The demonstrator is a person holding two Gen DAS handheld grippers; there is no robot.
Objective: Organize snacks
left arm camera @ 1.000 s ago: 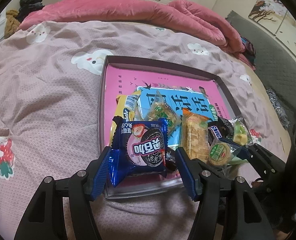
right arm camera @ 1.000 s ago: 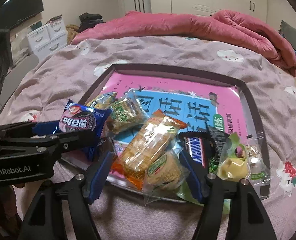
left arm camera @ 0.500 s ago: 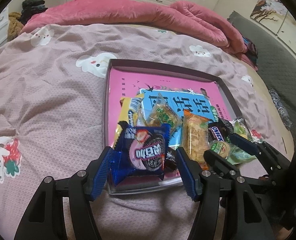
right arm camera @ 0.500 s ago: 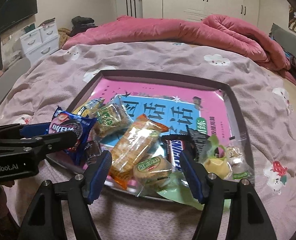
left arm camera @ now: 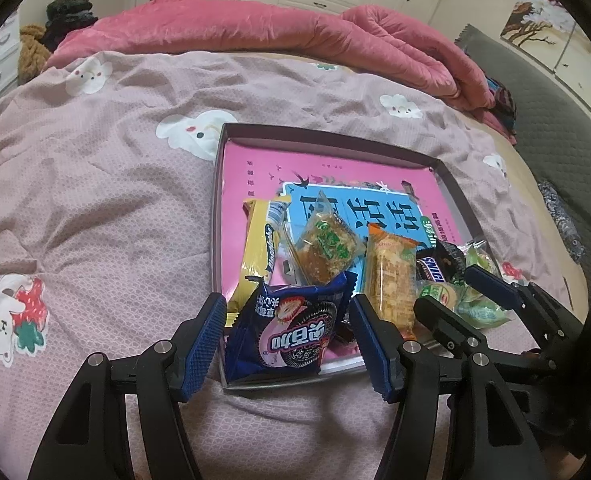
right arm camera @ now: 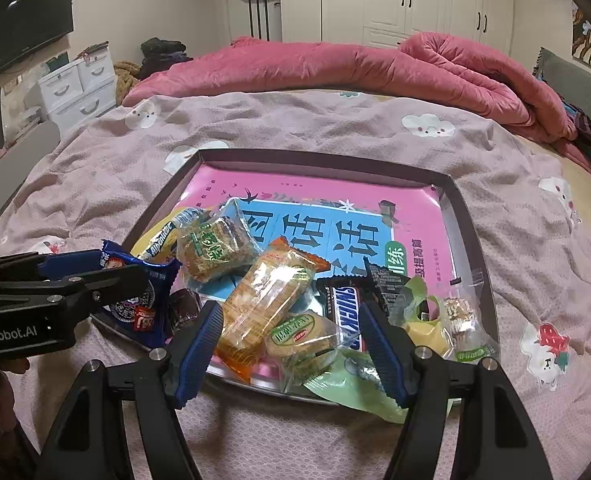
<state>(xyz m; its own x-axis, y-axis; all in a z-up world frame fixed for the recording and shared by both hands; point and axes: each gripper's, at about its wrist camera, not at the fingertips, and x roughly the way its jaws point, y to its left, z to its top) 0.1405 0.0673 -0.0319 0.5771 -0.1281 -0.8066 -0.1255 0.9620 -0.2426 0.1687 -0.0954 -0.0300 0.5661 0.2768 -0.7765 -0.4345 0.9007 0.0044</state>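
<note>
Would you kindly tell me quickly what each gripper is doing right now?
Left gripper: open, straddling the blue Oreo pack, not gripping it.
Right gripper: open around the round green-label cake, holding nothing.

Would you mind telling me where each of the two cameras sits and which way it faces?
Left wrist view: on the left gripper, angled down at the blue cookie pack at the tray's near edge; its own jaws and the right gripper show.
Right wrist view: on the right gripper, angled down at the round green-label pastry; its own jaws and the left gripper show.
Shared: tray, snacks, pink quilt.
</note>
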